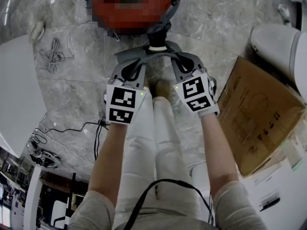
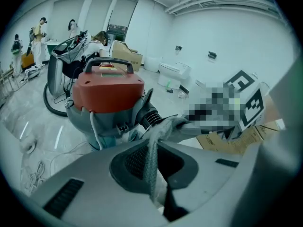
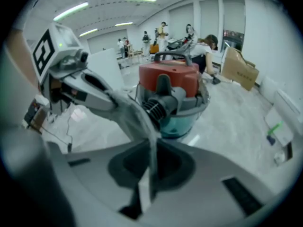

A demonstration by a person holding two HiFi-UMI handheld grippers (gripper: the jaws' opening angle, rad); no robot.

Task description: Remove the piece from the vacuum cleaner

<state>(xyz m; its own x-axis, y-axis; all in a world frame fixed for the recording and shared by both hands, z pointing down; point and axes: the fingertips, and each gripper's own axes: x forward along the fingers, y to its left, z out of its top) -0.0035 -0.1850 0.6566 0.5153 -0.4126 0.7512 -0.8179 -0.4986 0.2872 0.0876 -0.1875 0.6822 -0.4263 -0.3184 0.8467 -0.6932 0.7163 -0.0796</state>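
Head view puts the vacuum (image 1: pixel 129 6) at 12 o'clock, red lid up, on a grey marble floor (image 1: pixel 72 95). The piece (image 1: pixel 158 36), a black ribbed collar with a white ring, juts from the vacuum's body toward 6 o'clock and sits plugged into it. My left gripper (image 1: pixel 145 56) reaches in from 7 o'clock and my right gripper (image 1: pixel 171 55) from 5 o'clock. Their tips come together just beneath the white ring, forming a peak right at the piece. I cannot tell whether either tip actually touches it.

In the left gripper view I see that gripper's jaws pressed flat against each other with nothing between them. They point toward 12 o'clock at the ribbed collar, and the right gripper's tip comes in from 3 o'clock to meet them. The right gripper view gives me the same reading: jaws together and empty, tips at the collar, with the left gripper slanting in from 10 o'clock.

Back in the head view, a cardboard box (image 1: pixel 259 114) lies at 3 o'clock, a coiled cable (image 1: pixel 52 54) at 10 o'clock, and the holder's legs (image 1: pixel 153 143) run down toward 6 o'clock. In the right gripper view, people (image 3: pixel 162 32) stand far behind the vacuum at 12 o'clock.
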